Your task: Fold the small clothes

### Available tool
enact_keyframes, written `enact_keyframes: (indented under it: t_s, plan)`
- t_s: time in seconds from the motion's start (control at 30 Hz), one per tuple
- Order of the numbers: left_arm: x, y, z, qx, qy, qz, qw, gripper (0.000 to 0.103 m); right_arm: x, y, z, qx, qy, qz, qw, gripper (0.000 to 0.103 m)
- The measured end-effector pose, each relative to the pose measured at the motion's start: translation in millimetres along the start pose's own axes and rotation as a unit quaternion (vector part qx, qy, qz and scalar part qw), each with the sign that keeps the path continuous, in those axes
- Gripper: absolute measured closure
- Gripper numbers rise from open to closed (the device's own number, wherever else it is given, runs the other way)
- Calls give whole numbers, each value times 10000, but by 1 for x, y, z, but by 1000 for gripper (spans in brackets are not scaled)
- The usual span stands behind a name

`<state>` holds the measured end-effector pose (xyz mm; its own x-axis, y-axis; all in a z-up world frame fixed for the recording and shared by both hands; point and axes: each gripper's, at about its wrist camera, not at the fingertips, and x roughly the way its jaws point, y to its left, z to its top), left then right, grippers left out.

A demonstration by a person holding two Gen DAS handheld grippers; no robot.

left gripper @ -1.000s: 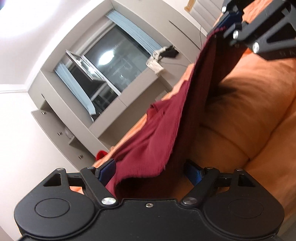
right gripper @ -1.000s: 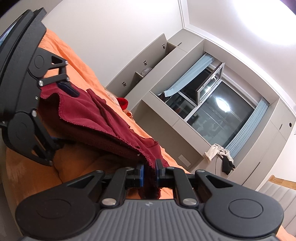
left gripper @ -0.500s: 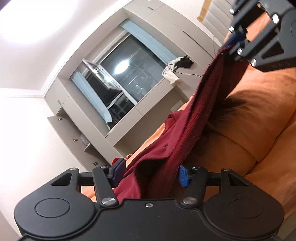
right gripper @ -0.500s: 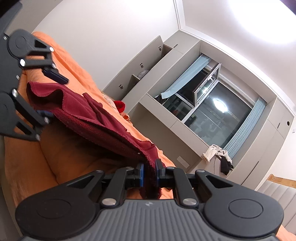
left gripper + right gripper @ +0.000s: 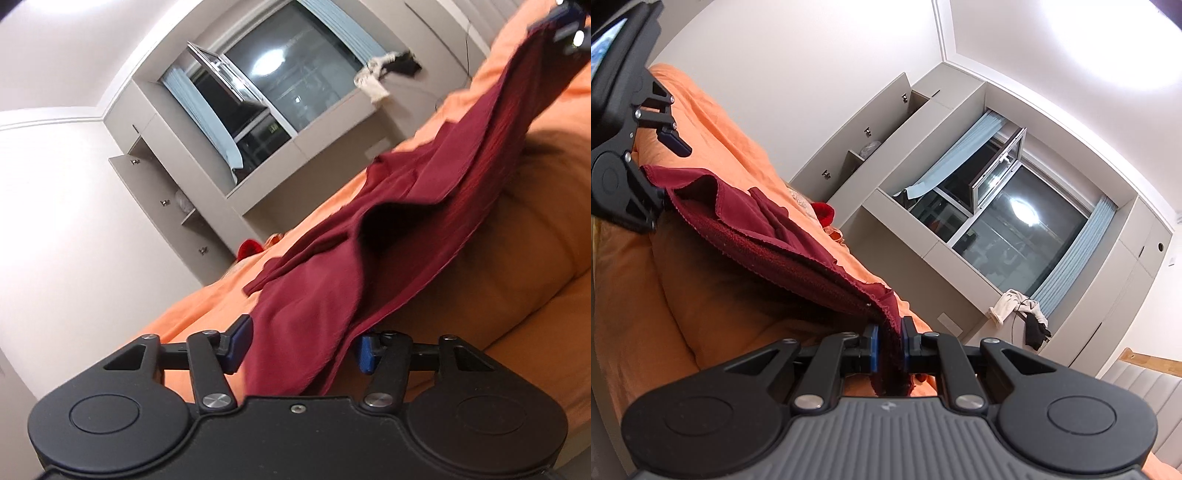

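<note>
Orange bed [image 5: 535, 240] | right claw [image 5: 887, 343] level — pinching maroon cloth [image 5: 783, 240] | left claw [image 5: 301, 343] closing, spread around cloth

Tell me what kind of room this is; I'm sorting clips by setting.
Most likely a bedroom: an orange bed cover fills the foreground, built-in cabinets line the wall, and a curtained window is dark outside.

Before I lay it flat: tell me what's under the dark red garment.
Under the lifted dark red garment lies the orange bedcover, puffed and shadowed. Farther back the garment lies on the cover, hiding whatever is beneath it there.
</note>
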<state>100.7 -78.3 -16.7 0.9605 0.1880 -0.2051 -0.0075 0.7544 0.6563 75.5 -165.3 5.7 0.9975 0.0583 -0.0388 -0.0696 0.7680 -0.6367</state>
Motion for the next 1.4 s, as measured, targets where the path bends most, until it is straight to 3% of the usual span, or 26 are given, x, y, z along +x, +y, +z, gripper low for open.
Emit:
enact_keyframes:
  t_s: [0.23, 0.33, 0.4, 0.57, 0.87, 1.1, 1.4]
  plan:
    - [13, 32, -5, 191, 278, -135, 9993, 93, 1, 4, 1, 23, -26, -55, 10000, 90]
    - [9, 39, -6, 341, 191, -31, 9992, 97, 1, 6, 0, -6, -42, -78, 10000, 91]
    - [5, 48, -7, 212, 39, 6, 9998, 98, 0, 8, -1, -26, -36, -79, 10000, 92]
    - [-25, 67, -7, -359, -787, 82, 9962, 99, -9, 5, 4, 43, -80, -188, 9998, 94]
    - [-94, 88, -6, -563, -1456, 59, 9877, 99, -72, -15, 22, 273, -334, -413, 9982, 94]
    - [-137, 113, 9, -622, -1815, 57, 9814, 99, -114, -30, 34, 325, -552, -607, 9961, 94]
    - [-111, 119, 36, -768, -1850, 48, 9797, 99, -78, -50, 32, 479, -659, -713, 9941, 94]
